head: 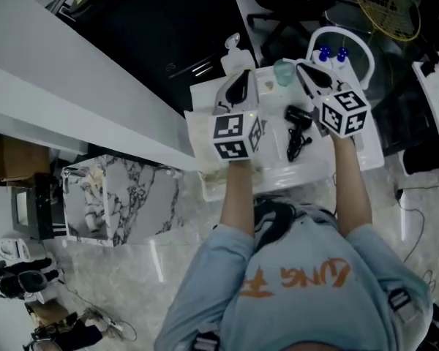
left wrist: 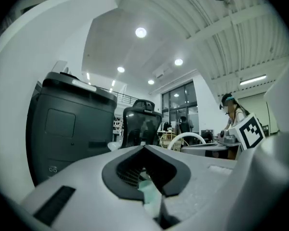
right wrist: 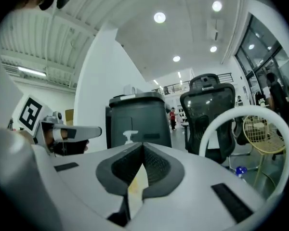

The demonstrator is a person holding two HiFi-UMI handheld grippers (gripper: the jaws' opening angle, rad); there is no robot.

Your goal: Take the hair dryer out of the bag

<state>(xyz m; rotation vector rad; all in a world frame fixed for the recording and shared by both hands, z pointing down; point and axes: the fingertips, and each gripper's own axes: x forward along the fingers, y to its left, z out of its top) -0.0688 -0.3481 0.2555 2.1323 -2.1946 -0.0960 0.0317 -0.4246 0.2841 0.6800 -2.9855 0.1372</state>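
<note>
The hair dryer (head: 298, 120) lies out on the white tabletop (head: 307, 168); the left tool (head: 238, 88) and right tool (head: 313, 75) are shut tight, holding nothing, high above it; the job looks done.

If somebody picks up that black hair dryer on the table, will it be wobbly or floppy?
The hair dryer looks like hard plastic, so it probably stays stiff. Its cord lies bunched on the table, so it would likely dangle and swing. Lying flat, the dryer would probably slide rather than tip if pushed.
</note>
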